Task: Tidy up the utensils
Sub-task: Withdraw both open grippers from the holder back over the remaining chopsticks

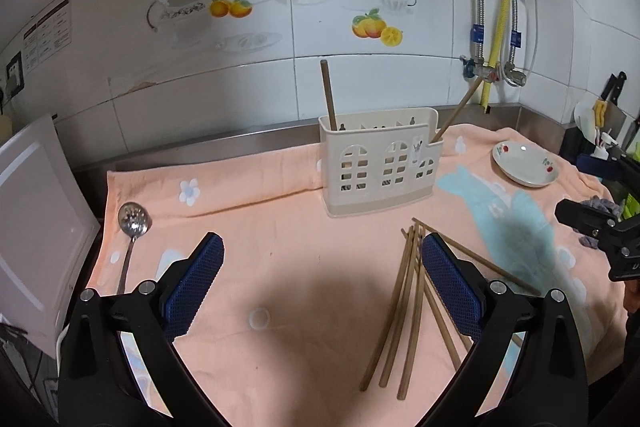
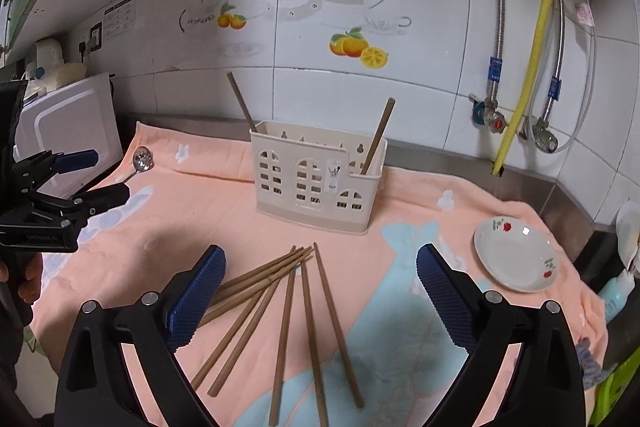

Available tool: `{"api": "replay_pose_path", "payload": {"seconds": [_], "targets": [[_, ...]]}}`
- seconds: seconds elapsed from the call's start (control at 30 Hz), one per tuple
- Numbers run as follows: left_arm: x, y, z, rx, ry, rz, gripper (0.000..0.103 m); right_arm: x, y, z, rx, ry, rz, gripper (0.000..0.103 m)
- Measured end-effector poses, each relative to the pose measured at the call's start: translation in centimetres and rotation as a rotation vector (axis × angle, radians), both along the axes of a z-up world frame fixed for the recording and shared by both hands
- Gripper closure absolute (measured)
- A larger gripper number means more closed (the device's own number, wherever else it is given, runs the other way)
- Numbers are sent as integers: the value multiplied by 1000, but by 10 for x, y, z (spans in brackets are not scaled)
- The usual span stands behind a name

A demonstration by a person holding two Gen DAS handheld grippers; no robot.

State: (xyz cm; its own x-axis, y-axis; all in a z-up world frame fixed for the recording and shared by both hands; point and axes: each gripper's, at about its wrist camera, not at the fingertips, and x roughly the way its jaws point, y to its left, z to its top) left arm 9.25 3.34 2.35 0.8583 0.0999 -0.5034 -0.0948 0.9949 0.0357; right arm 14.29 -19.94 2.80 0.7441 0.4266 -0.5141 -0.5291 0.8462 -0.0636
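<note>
Right hand-held gripper [image 2: 320, 291] spread wide, empty, above loose chopsticks [image 2: 288, 311] fanned on the towel-covered worktop [image 2: 400, 347]. Left hand-held gripper [image 1: 320, 287] wide too, same chopsticks by its right finger. Utensil holder [image 2: 320, 179] beyond, two chopsticks inside; slotted spoon [image 1: 132, 223] far left.

On the towel [image 2: 224, 211], loose chopsticks [image 2: 296, 311] lie before the holder [image 2: 316, 183], ladle [image 2: 143, 159] left, dish [image 2: 516, 255] right.

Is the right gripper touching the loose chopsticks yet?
Apart. The right wrist view shows the right gripper with jaws wide open above the loose chopsticks; towel shows between them.
</note>
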Motion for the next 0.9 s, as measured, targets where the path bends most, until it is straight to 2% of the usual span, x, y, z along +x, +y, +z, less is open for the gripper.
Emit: {"api": "replay_pose_path", "payload": {"seconds": [0.9], "targets": [[-17, 0, -53, -52, 116, 30, 5, -4, -31, -67, -12, 147, -58, 10]]}}
